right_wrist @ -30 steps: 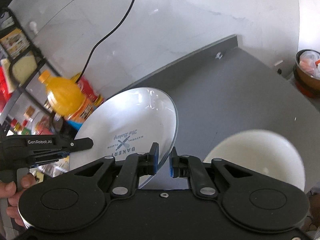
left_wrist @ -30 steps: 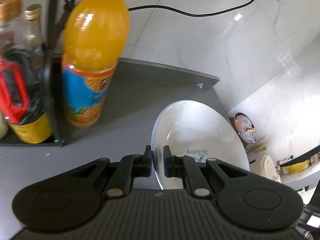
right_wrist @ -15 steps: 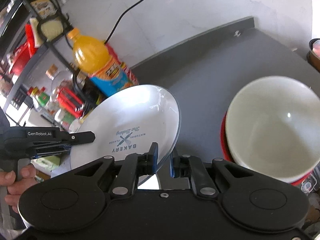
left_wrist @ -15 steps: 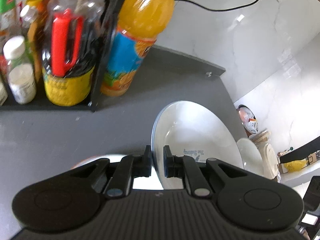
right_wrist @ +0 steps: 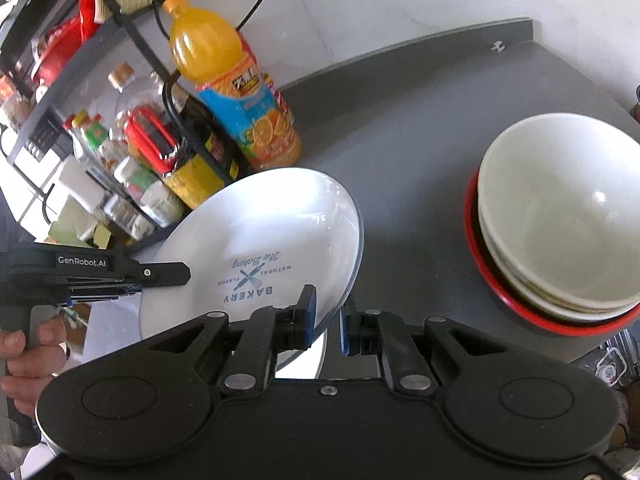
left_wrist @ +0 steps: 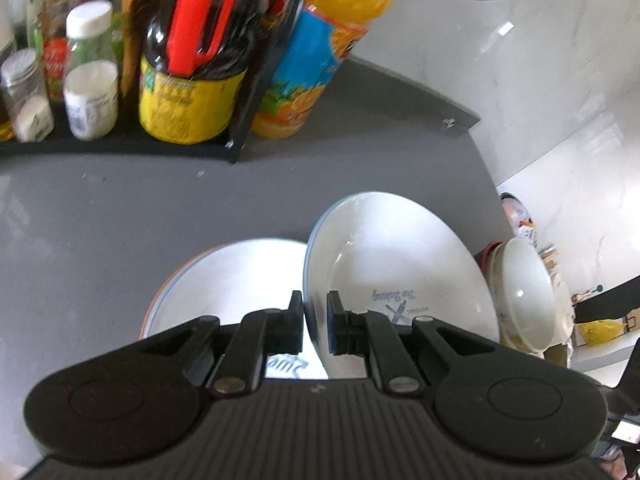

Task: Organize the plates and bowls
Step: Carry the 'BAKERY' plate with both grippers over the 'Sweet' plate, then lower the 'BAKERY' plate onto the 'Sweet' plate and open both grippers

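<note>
A white plate (left_wrist: pixel 400 272) printed with "Bakery" is held tilted above the grey counter by both grippers at opposite rims. My left gripper (left_wrist: pixel 315 324) is shut on its near edge, and my right gripper (right_wrist: pixel 327 320) is shut on the plate (right_wrist: pixel 260 256) at the other rim. The left gripper (right_wrist: pixel 100 276) also shows in the right wrist view, reaching in from the left. Under the held plate lies another white plate (left_wrist: pixel 224 280) with an orange-brown rim. A stack of white bowls (right_wrist: pixel 560 216) sits in a red dish (right_wrist: pixel 480 264) to the right.
An orange juice bottle (right_wrist: pixel 232 88) stands by a black rack (left_wrist: pixel 120 144) full of sauce bottles and jars at the back left. The grey counter (right_wrist: pixel 420 120) ends at a white wall. A hand (right_wrist: pixel 24 344) holds the left gripper's handle.
Both grippers have carried the plate back and down toward the near counter. The rimmed plate beneath and the whole bowl stack have come into view, along with more of the rack.
</note>
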`<state>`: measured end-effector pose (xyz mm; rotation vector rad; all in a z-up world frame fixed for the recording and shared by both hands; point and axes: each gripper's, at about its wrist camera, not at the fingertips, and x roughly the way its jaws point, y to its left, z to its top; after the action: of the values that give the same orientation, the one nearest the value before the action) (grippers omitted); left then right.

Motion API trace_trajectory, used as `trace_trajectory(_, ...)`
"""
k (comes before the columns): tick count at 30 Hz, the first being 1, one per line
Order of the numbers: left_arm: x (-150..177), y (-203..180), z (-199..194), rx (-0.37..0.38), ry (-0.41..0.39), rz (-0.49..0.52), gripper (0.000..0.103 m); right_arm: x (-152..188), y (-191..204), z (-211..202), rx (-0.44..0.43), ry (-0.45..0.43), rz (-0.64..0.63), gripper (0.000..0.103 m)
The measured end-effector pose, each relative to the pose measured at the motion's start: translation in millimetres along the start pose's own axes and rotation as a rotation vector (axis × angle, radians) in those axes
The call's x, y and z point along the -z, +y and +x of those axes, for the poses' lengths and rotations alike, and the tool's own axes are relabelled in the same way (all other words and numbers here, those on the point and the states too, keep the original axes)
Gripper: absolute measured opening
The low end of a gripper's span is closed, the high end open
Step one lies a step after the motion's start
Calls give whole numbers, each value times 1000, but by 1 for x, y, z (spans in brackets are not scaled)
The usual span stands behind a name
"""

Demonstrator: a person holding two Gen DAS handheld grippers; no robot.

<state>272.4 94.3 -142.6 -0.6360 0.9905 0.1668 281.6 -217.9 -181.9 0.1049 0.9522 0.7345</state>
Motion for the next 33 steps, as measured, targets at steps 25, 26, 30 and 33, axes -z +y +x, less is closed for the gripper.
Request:
trace_trajectory(25, 42, 34, 21, -83, 75, -64, 13, 20, 24, 25, 52, 131, -139, 13)
trace_trajectory(26, 43, 35, 21, -88, 78, -67, 13, 20, 26, 26, 56, 137, -149, 13)
trace_trajectory(30, 47, 38, 23, -100, 81, -70, 13, 22, 29, 30, 65, 152, -169, 13)
trace_trajectory(33, 49, 38, 23, -111, 80, -60, 14, 24, 30, 31, 62, 162, -176, 13)
